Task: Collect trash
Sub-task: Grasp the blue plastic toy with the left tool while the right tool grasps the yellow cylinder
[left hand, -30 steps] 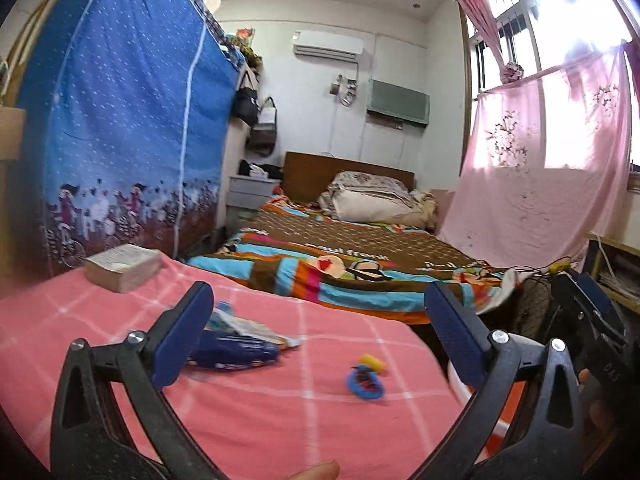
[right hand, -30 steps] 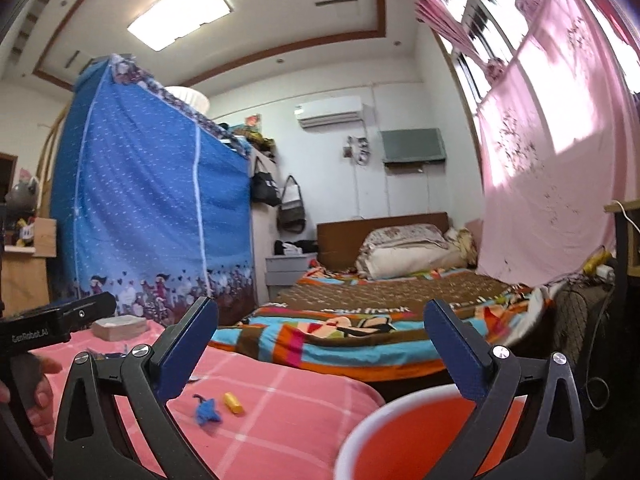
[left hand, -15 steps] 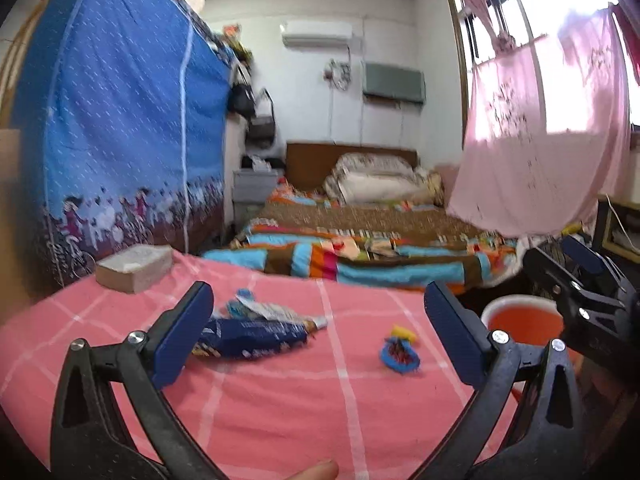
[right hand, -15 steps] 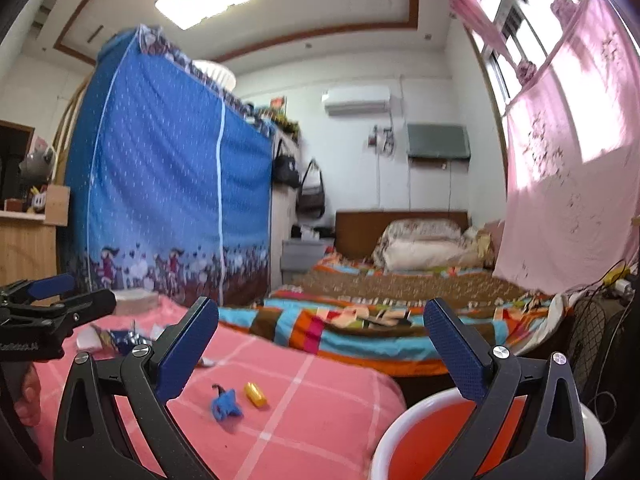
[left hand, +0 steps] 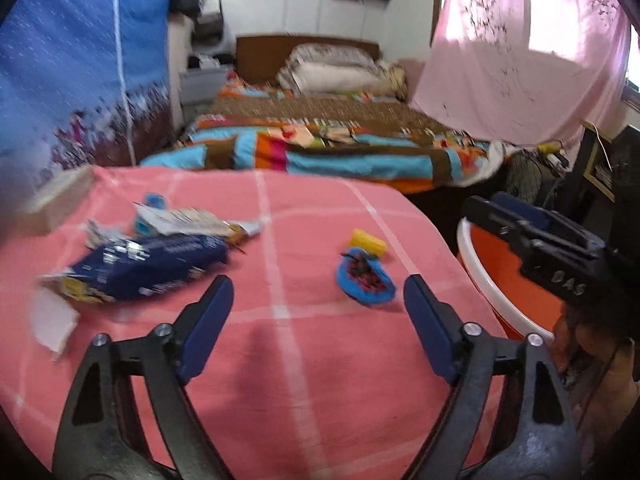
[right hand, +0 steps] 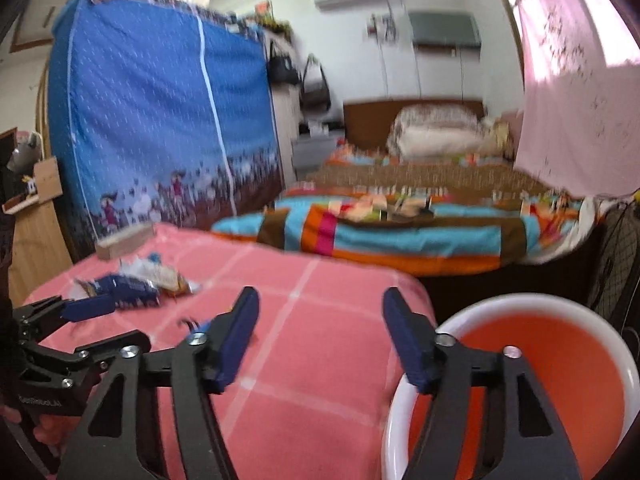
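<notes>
The trash we are after lies on the pink cloth: a dark blue wrapper at centre left of the left view, crumpled packets touching it behind, a white scrap at the left edge, and right of centre a blue bit with a yellow bit just behind it. Motion blur smears all of it, so we cannot read any print. In the right view the blue bit is almost hidden behind our gripper's finger. Our left gripper hangs over the cloth at the bottom of its frame, jaws apart and closing, nothing between them. Our right gripper is likewise apart and closing on bare cloth, and it shows again at the right edge of the left view, cut off. The orange bin with a white rim sits at lower right, half covered by a finger. A box rests at the cloth's upper left, and a striped bed lies beyond.
</notes>
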